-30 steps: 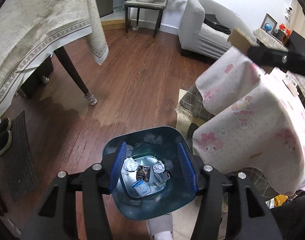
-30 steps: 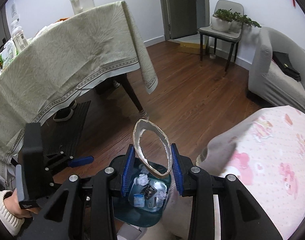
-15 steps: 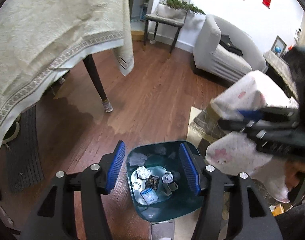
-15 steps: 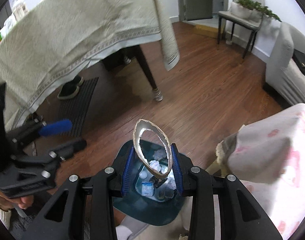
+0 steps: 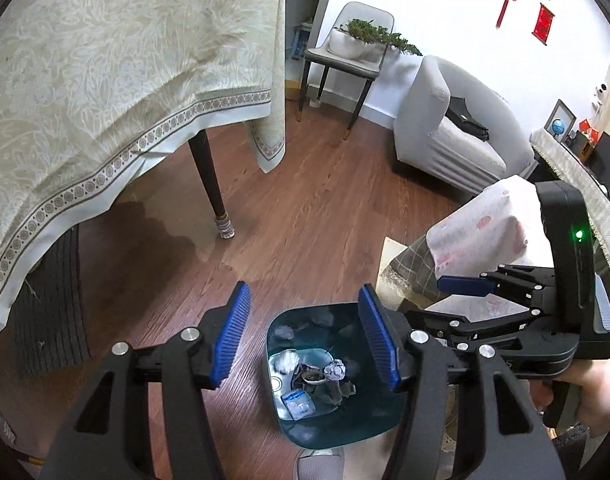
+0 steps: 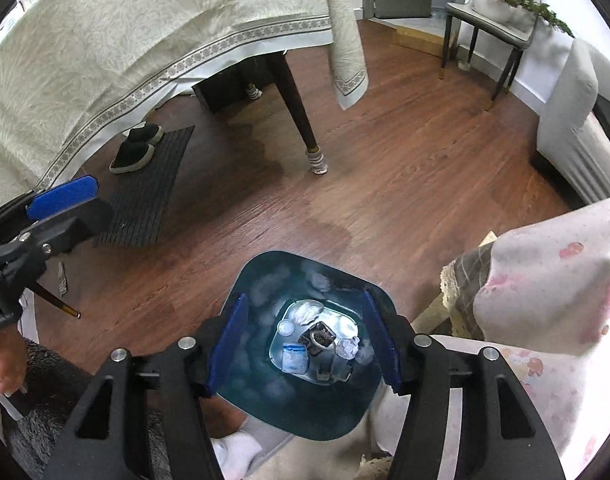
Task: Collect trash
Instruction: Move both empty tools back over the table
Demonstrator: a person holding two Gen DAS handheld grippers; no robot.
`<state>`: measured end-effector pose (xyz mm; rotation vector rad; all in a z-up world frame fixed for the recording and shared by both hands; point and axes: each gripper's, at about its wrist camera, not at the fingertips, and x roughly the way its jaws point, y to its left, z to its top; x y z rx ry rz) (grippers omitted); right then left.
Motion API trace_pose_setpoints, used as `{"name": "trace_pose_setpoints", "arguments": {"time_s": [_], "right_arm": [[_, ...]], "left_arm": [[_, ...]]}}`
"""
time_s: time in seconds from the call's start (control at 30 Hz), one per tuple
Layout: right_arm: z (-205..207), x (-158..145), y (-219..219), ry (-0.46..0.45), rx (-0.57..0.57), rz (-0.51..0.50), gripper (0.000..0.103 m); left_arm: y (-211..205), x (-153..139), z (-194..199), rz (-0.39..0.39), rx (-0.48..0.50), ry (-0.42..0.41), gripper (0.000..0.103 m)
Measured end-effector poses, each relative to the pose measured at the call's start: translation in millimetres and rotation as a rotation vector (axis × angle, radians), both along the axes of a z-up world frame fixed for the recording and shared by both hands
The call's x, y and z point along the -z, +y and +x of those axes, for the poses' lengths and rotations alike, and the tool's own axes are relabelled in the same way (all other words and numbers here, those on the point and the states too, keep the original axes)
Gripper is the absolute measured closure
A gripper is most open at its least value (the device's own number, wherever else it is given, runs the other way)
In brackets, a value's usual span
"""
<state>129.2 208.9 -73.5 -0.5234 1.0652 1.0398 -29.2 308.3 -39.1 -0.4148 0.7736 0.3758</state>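
A teal trash bin (image 5: 345, 428) (image 6: 289, 412) stands on the wooden floor below both grippers. In it lie a squashed brown paper cup (image 6: 320, 337) (image 5: 313, 376), crumpled paper balls (image 6: 349, 347) (image 5: 334, 370) and a blue-and-white packet (image 6: 293, 358) (image 5: 301, 400). My right gripper (image 6: 305, 300) hangs straight over the bin; its jaws are opening and nothing is between them. My left gripper (image 5: 303, 292) is open and empty, above the bin's left side. A hand holds each gripper, and each shows in the other's view.
A table under a cream cloth (image 5: 105, 80) stands at the left, its leg (image 6: 301, 120) near the bin. A pink-patterned cloth (image 6: 545, 280) covers furniture on the right. Beyond are a grey sofa (image 5: 445, 128), a chair with a plant (image 5: 345, 56), and a mat with slippers (image 6: 145, 184). A socked foot (image 6: 241, 444) touches the bin.
The right gripper came lower over the bin and opened; the squashed paper cup left its jaws and now lies in the bin. The left gripper rose, so the bin looks smaller.
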Motion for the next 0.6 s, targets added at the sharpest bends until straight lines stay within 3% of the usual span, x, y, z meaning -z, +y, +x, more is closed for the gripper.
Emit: {"name": "trace_pose_setpoints", "arguments": {"time_s": [0.37, 0.6], "right_arm": [[11, -26, -27, -0.012, 0.037, 0.058, 0.043], [31, -56, -75, -0.066, 0.115, 0.14, 0.038]], "left_arm": [[-28, -25, 17, 0.048, 0.053, -0.042, 0.043], [-58, -42, 38, 0.059, 0.097, -0.081, 0.039]]}}
